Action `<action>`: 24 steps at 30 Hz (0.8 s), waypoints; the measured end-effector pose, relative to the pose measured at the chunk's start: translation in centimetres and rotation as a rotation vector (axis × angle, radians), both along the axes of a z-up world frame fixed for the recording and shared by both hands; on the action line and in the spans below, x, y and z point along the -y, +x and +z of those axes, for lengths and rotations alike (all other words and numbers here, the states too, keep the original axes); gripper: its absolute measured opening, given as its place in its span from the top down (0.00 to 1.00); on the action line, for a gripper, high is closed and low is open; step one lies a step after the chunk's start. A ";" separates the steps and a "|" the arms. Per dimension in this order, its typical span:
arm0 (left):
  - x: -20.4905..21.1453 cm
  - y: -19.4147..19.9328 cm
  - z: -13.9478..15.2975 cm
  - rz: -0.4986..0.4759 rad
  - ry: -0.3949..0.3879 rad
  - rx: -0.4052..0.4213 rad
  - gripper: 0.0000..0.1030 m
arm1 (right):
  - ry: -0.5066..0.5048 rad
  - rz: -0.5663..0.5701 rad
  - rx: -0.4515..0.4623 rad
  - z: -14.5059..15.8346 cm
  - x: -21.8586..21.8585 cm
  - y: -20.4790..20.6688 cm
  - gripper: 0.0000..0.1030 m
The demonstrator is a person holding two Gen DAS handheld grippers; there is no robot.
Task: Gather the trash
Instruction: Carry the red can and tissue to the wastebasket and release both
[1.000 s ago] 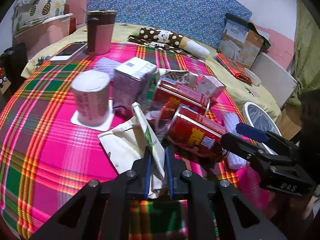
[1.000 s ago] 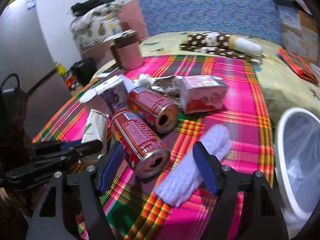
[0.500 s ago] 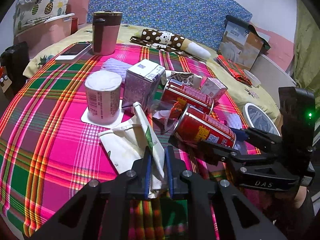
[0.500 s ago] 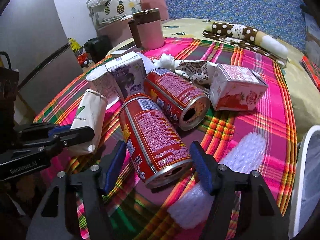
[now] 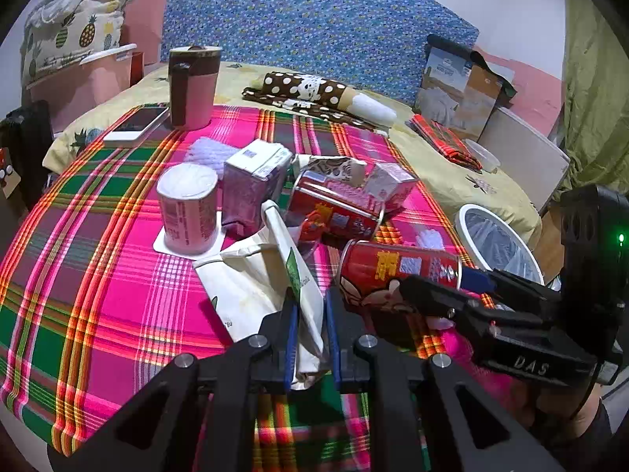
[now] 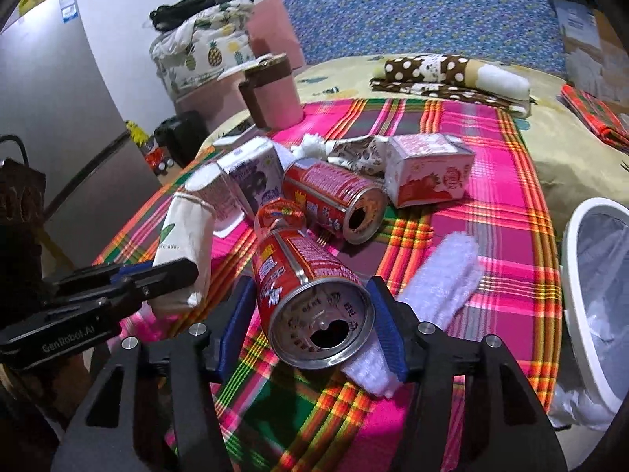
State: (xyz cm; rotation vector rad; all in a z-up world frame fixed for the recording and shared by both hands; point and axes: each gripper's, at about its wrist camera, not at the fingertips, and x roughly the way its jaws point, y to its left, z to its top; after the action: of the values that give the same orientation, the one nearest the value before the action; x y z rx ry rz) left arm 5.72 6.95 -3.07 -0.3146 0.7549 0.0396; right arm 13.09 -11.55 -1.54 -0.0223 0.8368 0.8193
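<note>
Red can between right fingers, bin nearby

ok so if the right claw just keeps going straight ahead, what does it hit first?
Most likely the second red can, lying just beyond the red can that sits between the right claw's fingers, though depth is hard to judge.

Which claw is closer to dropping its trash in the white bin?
The right claw, probably. It has the red can between its fingers, and the white bin sits just to its right. The left claw grips the paper bag farther away.
</note>
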 end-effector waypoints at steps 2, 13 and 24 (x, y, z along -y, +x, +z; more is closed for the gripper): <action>0.3 -0.1 0.3 -0.007 0.006 0.007 0.86 | 0.019 -0.016 0.011 0.5 0.4 0.1 0.45; 3.2 1.3 2.5 -0.075 0.041 0.052 0.86 | 0.082 -0.097 0.077 2.7 3.7 0.4 0.46; 10.9 6.5 4.3 -0.287 0.067 0.087 0.86 | 0.091 -0.368 0.122 3.5 13.9 2.2 0.46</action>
State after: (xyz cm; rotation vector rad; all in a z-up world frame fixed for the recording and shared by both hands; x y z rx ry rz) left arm 12.20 -4.00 1.19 -0.1413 0.7045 -0.2179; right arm 15.26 -25.48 2.01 0.1569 0.6612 0.5025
